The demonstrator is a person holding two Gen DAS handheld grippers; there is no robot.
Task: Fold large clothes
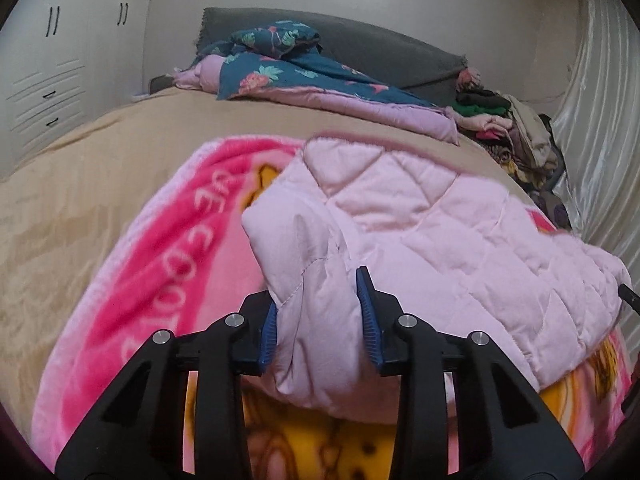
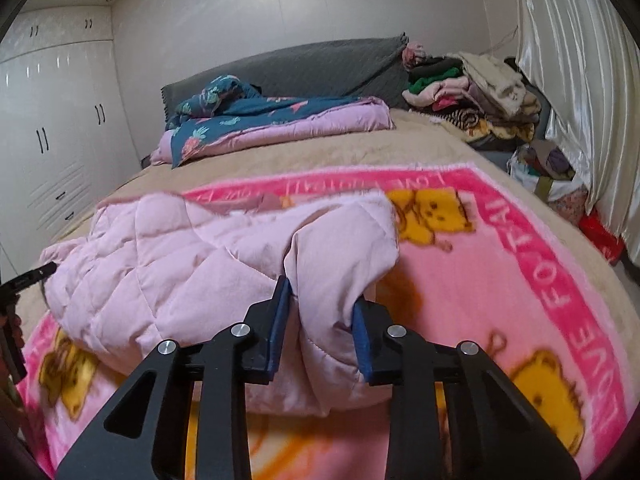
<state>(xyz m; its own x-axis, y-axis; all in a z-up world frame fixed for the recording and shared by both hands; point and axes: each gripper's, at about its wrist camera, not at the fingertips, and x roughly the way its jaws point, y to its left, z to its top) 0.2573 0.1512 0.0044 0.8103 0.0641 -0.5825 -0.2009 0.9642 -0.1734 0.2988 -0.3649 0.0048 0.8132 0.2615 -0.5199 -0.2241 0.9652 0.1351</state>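
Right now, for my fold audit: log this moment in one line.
left gripper: shut on pink quilt | right gripper: shut on pink quilt | quilt over cartoon blanket

White wardrobe (image 2: pixel 52 128), grey headboard (image 2: pixel 304 68), satin curtain (image 2: pixel 580 80), clothes pile (image 2: pixel 472 92) beside curtain

Home bedrm: bed (image 2: pixel 400 148) w/ headboard (image 2: pixel 300 68), wardrobe (image 2: pixel 60 120), curtain (image 2: pixel 580 80).
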